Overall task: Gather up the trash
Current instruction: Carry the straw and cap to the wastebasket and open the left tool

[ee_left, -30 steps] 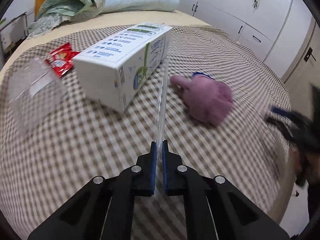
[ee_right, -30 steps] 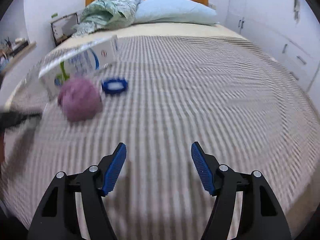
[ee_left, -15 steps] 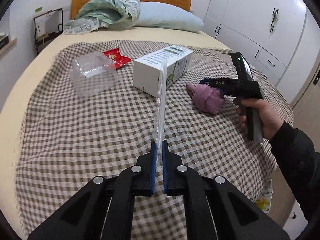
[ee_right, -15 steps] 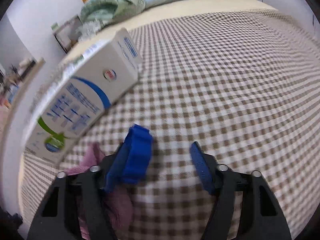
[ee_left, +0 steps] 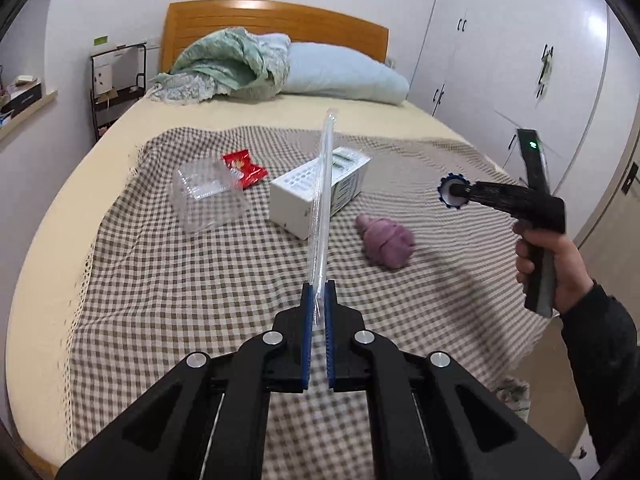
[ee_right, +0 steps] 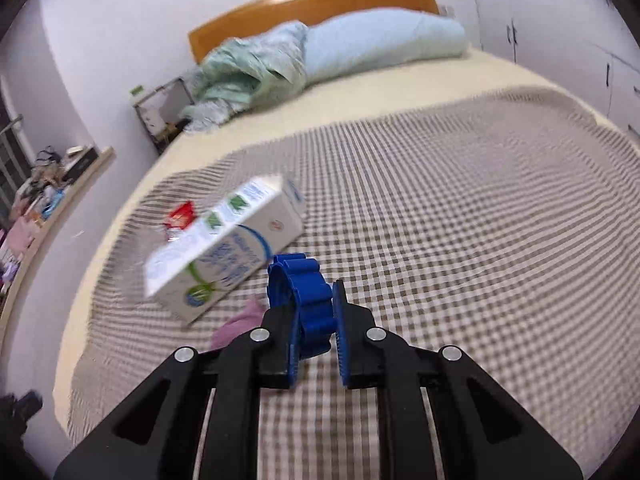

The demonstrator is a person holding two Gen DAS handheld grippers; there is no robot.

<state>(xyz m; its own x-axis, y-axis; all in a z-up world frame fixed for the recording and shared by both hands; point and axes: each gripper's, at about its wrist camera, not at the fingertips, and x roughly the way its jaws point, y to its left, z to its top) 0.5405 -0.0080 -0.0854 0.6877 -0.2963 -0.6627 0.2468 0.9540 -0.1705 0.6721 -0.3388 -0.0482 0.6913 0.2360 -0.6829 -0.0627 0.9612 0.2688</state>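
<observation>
While both grippers are already loaded, the handling reads differently for each item; the left gripper point(ee_left: 318, 300) has its jaws pressed together on the bottom end of a clear plastic straw sleeve point(ee_left: 323, 200), which stands up from the pads and leans slightly away over the checked blanket point(ee_left: 200, 300); it looks near weightless, thin and floppy, slick too, so a pinch at one end is enough but it could slide out if the grip eases. The right gripper point(ee_right: 316, 312) has just been closing, and a blue ridged bottle cap point(ee_right: 302, 292) sits between its jaws, pinched across its flat faces with the ribbed rim sticking up and forward (seen from the left wrist view as a toothed ring point(ee_left: 451, 196) at the gripper tip, held above the bed in the person's hand point(ee_left: 554, 268)); the cap looks rigid and light, ribs give some bite, though it seems held near its lower edge so it might pivot.

Still on the blanket: white milk carton point(ee_left: 320, 192) lying on its side, stiff cardboard, probably too wide for a face grip, better taken at an edge or flap; clear plastic clamshell box point(ee_left: 206, 196), light and crushable, take a wall or rim; red snack wrapper point(ee_left: 243, 164), flat, crinkly, slippery, pinch a raised corner; purple crumpled soft wad point(ee_left: 386, 242) just beside the carton, squashy, grab anywhere. No trash bin clearly visible.
</observation>
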